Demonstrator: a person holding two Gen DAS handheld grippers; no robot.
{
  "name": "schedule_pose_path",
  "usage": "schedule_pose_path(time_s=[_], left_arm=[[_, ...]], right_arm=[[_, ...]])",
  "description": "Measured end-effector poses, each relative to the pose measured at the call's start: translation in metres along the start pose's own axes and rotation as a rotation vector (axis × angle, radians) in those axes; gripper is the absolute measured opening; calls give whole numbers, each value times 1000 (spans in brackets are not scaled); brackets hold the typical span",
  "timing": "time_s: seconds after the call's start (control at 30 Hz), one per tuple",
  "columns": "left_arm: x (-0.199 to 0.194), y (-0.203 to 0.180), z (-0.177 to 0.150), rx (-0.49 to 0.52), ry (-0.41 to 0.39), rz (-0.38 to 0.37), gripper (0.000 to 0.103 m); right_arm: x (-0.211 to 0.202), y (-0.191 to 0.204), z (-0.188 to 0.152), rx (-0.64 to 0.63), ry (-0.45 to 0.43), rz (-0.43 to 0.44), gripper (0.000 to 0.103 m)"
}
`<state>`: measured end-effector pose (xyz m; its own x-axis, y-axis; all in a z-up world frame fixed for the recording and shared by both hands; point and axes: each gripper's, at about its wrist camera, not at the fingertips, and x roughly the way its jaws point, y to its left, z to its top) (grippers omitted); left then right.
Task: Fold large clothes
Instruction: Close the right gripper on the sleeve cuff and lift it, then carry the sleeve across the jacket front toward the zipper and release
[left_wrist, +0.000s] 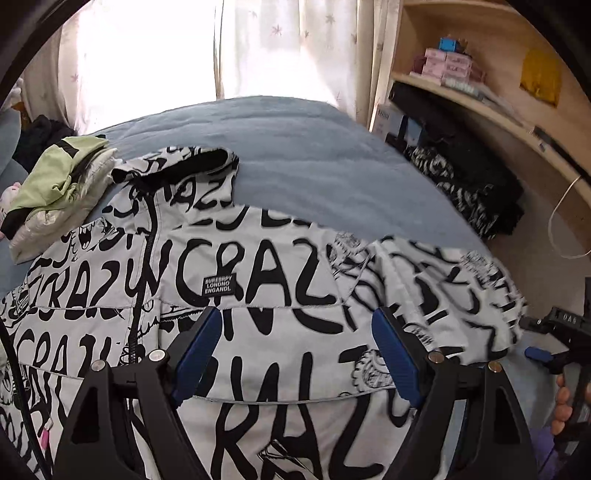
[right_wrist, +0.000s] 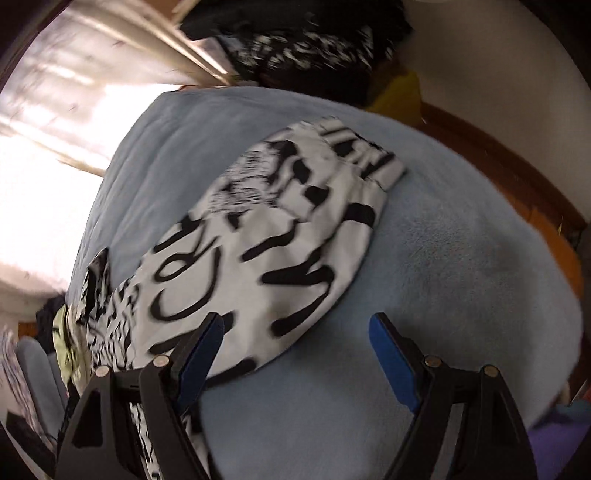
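Left wrist view: the left gripper (left_wrist: 295, 354) hangs with its blue-padded fingers (left_wrist: 195, 354) spread wide and nothing between them, poised above the chest of a white jacket (left_wrist: 258, 295) printed with black lettering. The jacket lies front up on a blue bedspread (left_wrist: 314, 158), its zipper (left_wrist: 142, 295) running to the left of the left finger and its hood (left_wrist: 192, 173) well beyond the fingertips. A small black label (left_wrist: 218, 286) sits just ahead of the left finger. A sleeve (left_wrist: 454, 295) bunches beyond and to the right of the right finger, where the right gripper (left_wrist: 546, 354) and part of a hand (left_wrist: 563, 406) show at the frame's edge. A pale green garment (left_wrist: 62, 184) is piled far to the left, and wooden shelves (left_wrist: 480, 92) rise to the right.

Right wrist view, blurred: the right gripper is likewise released, holding nothing. The sleeve stretches away ahead of its left finger toward a cuff (right_wrist: 369, 158) far past the tips; bare bedspread lies between the fingers and under the right one.

By the look of it, folding has barely begun: the jacket is spread out and the sleeve not yet brought in. The next move likely calls for the right gripper to shift left onto the sleeve, pinch it and carry it across the chest, while the left gripper pins or steadies the body cloth.
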<state>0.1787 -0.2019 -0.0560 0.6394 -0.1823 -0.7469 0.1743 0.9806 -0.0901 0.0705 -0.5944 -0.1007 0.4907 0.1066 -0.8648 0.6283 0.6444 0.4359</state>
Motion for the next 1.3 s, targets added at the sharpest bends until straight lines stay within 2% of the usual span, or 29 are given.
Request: schedule_pose_path(time_s=[0.13,0.2,0.27,0.3,0.4,0.47,0.5,0.53,0.67,0.83,1.0,1.13,1.3], left_arm=[[23,-1,-2,9,76,-8,82],[28,-4,-3,28,72,6,82],[29,-5,-4,41,62,5,78],[29,-6,-4,44,55,4,77],[27,-5,-1,48,38,16,62],[26,-1,2,38,34,24,50],[24,1,3,32,30,23,48],[22,4,3,26,24,24,43],[13,17,8,-4,20,33,27],[-3,36,14,-24,38,43,27],[-22,61,14,-74,35,30,27],[-45,82,14,-84,-11,45,27],[-75,115,14,-106,-66,53,32]], right_arm=[[20,-8,10,44,-17,18,81],[25,-4,14,39,-46,24,81],[32,0,21,40,-61,25,76],[35,1,23,45,-68,16,70],[44,4,29,50,-81,-8,50],[45,4,30,43,-98,-23,31],[44,4,30,42,-106,-26,13],[42,2,30,48,-118,-12,9],[11,8,24,29,-223,31,5],[-47,49,19,-64,-363,91,4],[-108,119,-3,-234,-483,203,4],[-144,180,-31,-376,-512,310,4],[-158,258,-74,-557,-477,418,4]])
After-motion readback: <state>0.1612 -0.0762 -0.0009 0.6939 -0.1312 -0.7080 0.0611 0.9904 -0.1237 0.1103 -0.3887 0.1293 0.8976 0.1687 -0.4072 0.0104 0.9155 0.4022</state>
